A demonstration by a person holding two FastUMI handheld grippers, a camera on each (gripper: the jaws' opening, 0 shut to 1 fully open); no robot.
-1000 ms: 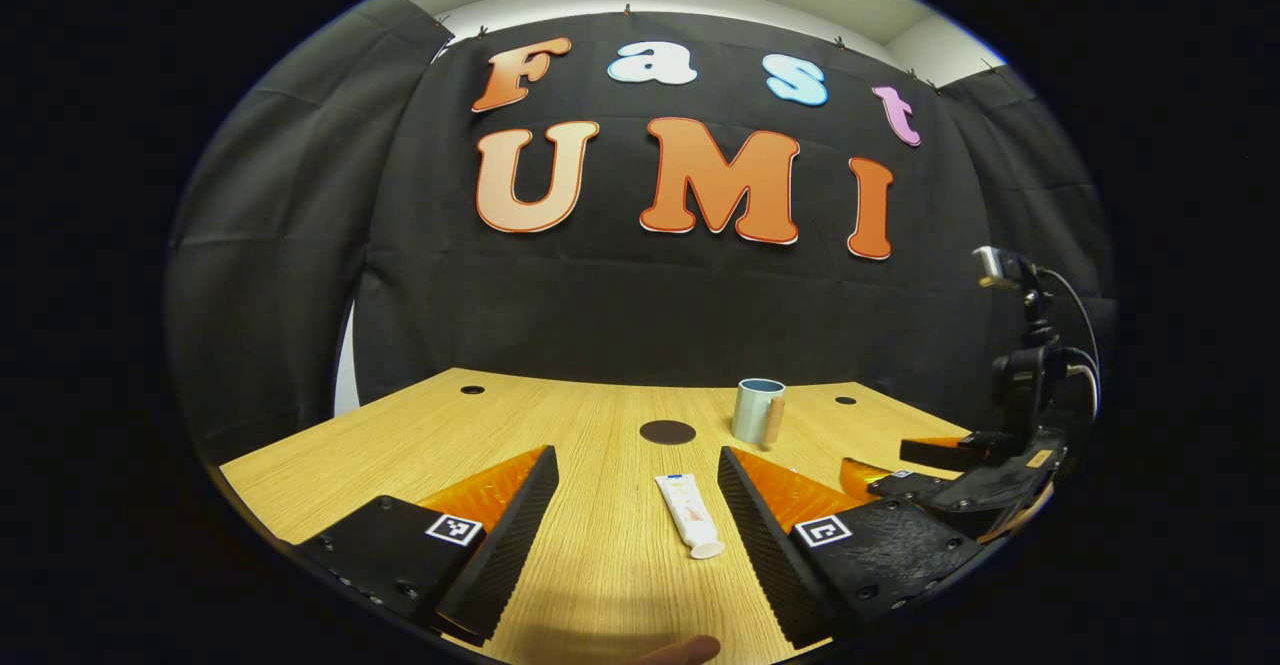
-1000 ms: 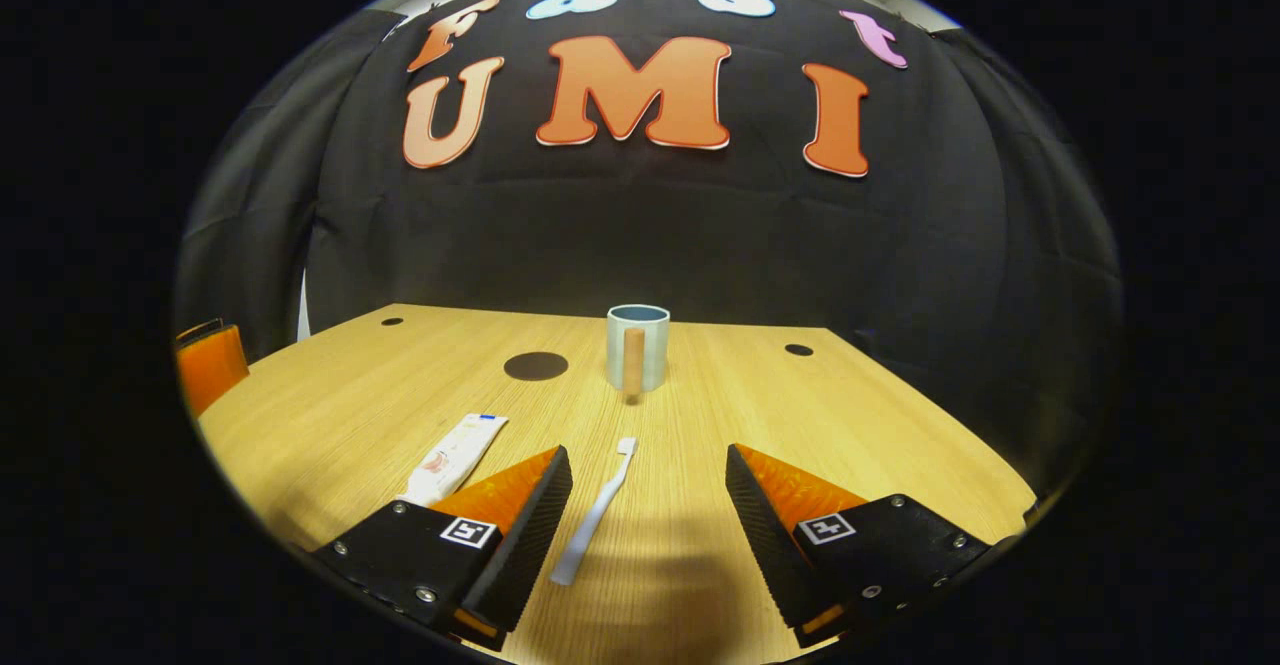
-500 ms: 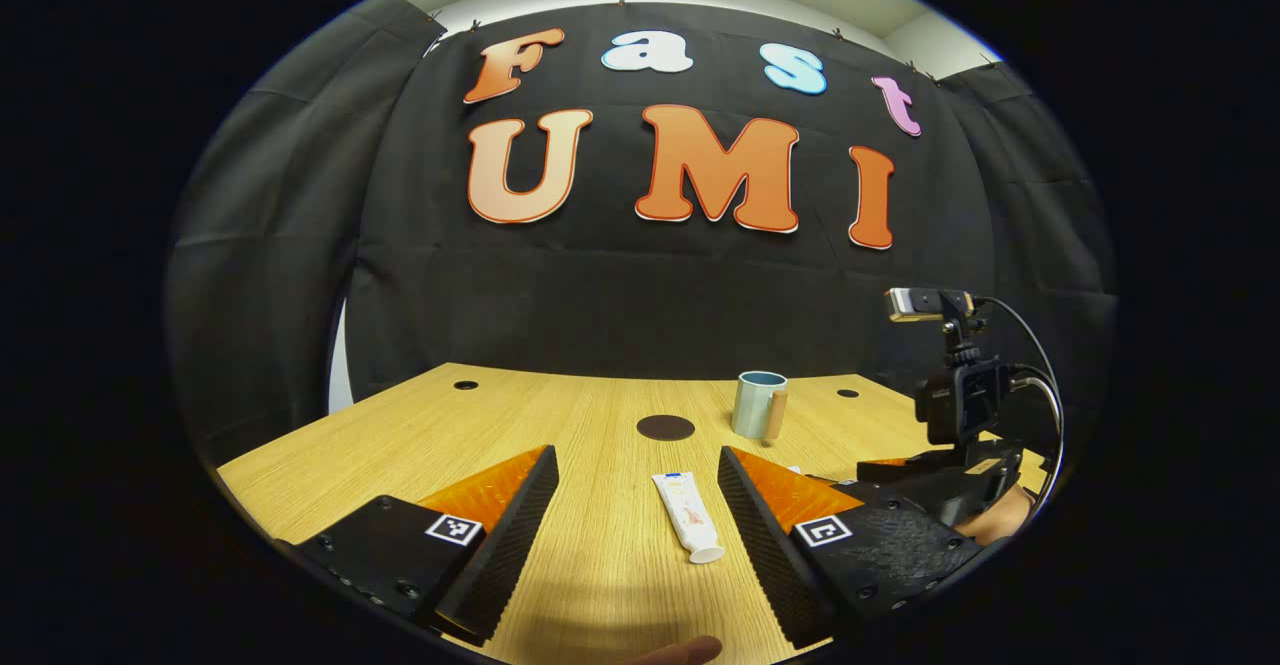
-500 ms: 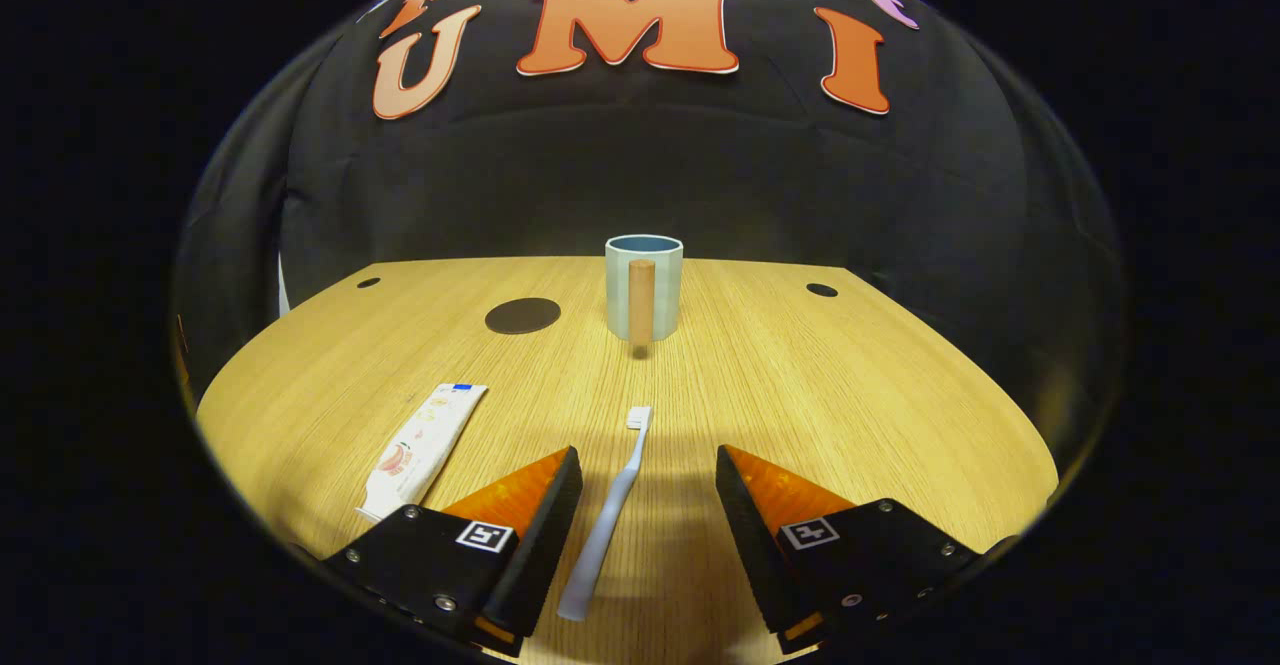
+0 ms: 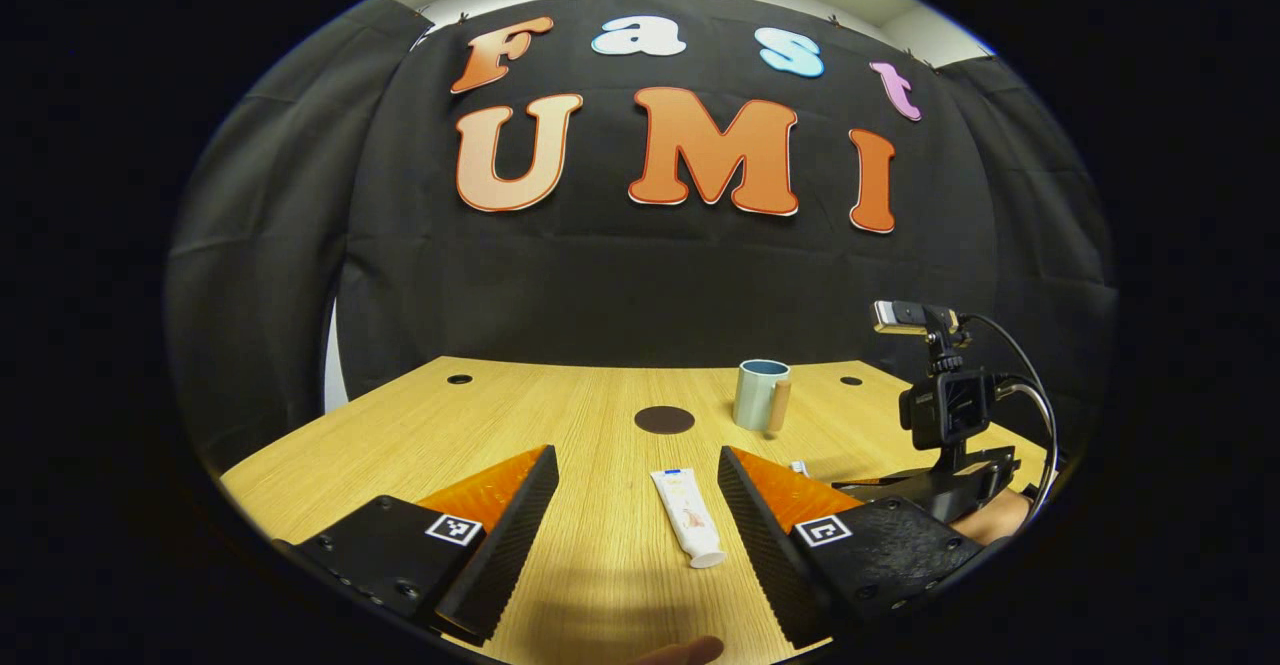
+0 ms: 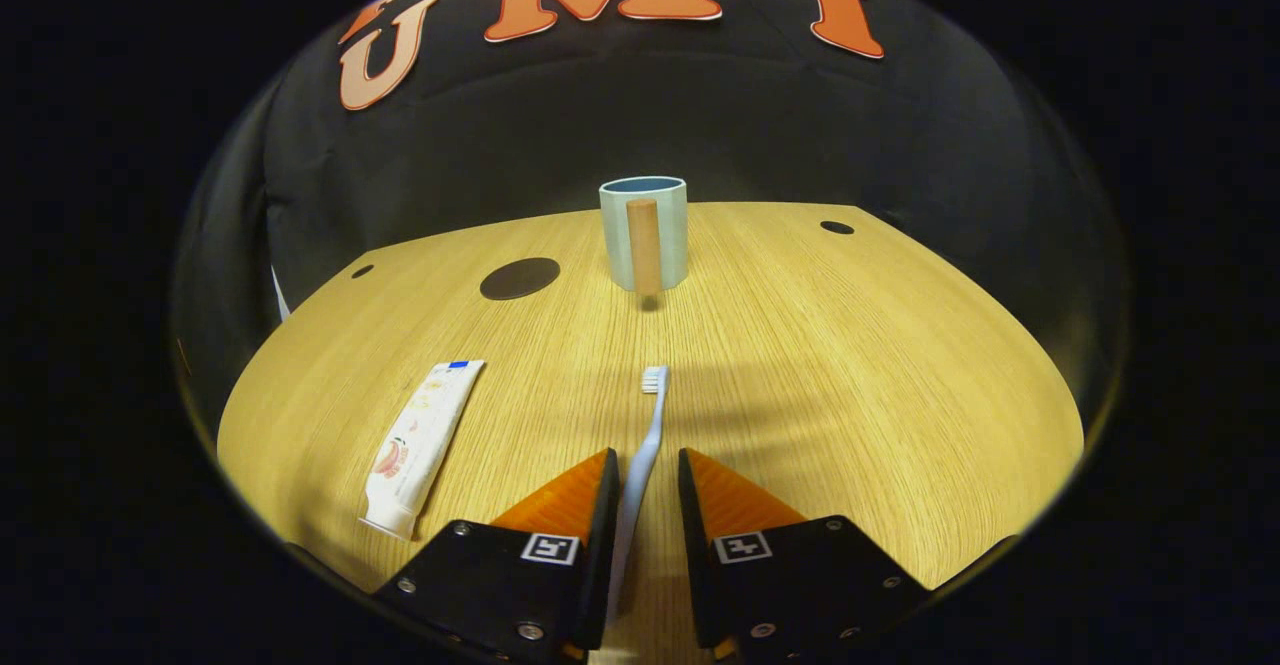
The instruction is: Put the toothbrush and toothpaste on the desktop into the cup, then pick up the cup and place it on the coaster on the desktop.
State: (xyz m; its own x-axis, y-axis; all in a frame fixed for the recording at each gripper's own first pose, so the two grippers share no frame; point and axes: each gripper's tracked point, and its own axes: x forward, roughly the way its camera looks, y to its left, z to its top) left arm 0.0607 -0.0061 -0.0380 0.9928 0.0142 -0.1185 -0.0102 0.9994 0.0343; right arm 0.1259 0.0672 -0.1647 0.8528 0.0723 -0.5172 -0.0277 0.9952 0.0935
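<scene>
Black cloth walls close in a pale wooden desktop (image 6: 850,365), on which the whole job is laid out. In the right gripper view, the right gripper (image 6: 643,490) sits low over the wood with its two fingers drawn in around the handle of the white toothbrush (image 6: 645,435) — the handle runs up the narrow slot between them, but I cannot tell whether both pads press on it or a sliver of gap remains. Straight ahead of that tool, beyond the bristle end, stands the pale blue cup (image 6: 643,233) with its wooden handle facing the camera; ahead and to the left lies the dark round coaster (image 6: 519,278), and nearer on the left the toothpaste tube (image 6: 420,445).

In the left gripper view, the left gripper (image 5: 637,505) hangs wide open, the toothpaste tube (image 5: 686,516) lying between its fingers, nearer the right one, untouched.

The step in hand looks like the toothbrush pickup — nothing is in the cup yet. Next should come a firm pinch, a lift, a tilt to upright and a drop into the cup's mouth.
</scene>
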